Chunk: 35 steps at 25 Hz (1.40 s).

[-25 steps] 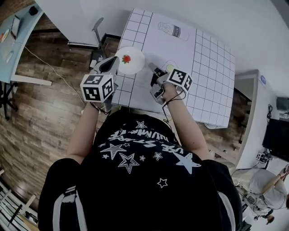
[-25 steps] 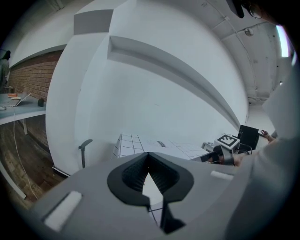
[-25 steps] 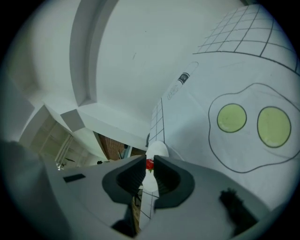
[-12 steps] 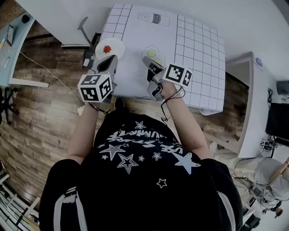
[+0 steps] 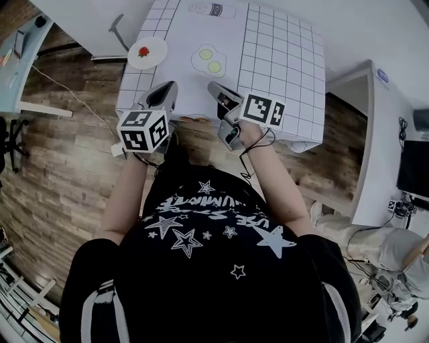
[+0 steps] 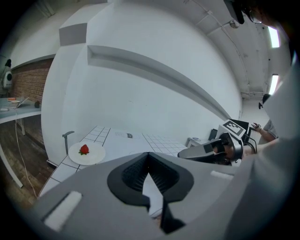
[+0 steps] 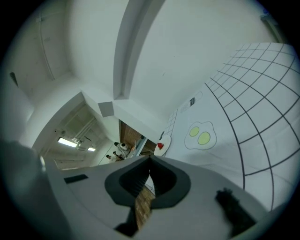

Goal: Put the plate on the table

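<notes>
The white plate (image 5: pixel 147 52) with a red strawberry (image 5: pixel 143 51) on it lies on the white gridded table (image 5: pixel 281 60), near its left edge. My left gripper (image 5: pixel 163 94) hovers at the table's near edge, well short of the plate, jaws shut and empty. In the left gripper view the plate (image 6: pixel 86 153) lies ahead to the left of the shut left gripper (image 6: pixel 149 154). My right gripper (image 5: pixel 216 88) is level with it, shut on nothing. In the right gripper view the plate (image 7: pixel 162 145) shows small and far beyond the right gripper (image 7: pixel 150 159).
A fried-egg print (image 5: pixel 206 60) and a can print (image 5: pixel 212 10) mark the tablecloth. A grey metal arm (image 5: pixel 117 30) sticks up beside the table's left side. Wooden floor (image 5: pixel 60 167) lies left, a blue desk (image 5: pixel 17 53) far left, a white cabinet (image 5: pixel 372 147) right.
The left gripper has come off the plate, which stays on the table. Both grippers have drawn back toward the table's near edge, and the table now sits farther up the head view.
</notes>
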### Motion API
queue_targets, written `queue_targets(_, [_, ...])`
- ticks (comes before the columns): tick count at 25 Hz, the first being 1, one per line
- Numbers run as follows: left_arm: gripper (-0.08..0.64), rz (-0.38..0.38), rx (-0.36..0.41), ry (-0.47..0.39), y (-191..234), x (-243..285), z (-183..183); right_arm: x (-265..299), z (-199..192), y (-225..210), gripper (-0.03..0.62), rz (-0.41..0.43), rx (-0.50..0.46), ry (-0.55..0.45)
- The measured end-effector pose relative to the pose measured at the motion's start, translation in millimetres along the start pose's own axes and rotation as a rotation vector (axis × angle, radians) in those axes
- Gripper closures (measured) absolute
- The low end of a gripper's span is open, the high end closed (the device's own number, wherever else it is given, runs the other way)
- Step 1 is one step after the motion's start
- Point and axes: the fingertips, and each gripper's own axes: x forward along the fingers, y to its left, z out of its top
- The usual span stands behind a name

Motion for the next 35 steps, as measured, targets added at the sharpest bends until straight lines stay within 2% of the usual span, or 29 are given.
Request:
queue_targets(5, [0.551,0.036,-0.025,0.002,-31,-18,-24,-31,-23,3,0.58,0.01,-0.06,0.042])
queue_targets(11, [0.551,0.044,-0.026,0.014,-65,-36,-46,-61,-48,-2,0.58,0.022,-0.01,0.062])
queue_targets(14, [0.551,0.039,-0.021,0.015,-73,-40,-50,-69,-52,-4,0.58,0.02,-0.029,0.064])
queue_targets(24, [0.551,-0.01,-0.048,-0.003,-70,-61,-43,-68,-49,23,0.58,-0.018,-0.118,0.028])
queue_targets(28, [0.551,-0.026,-0.052,-0.011,-67,-88,-48,-66,-71,46,0.58,-0.028,-0.113,0.014])
queue_targets(35, [0.551,-0.052,-0.038,-0.029,-64,-137,-58,-67,-117,78,0.58,-0.07,-0.215,0.016])
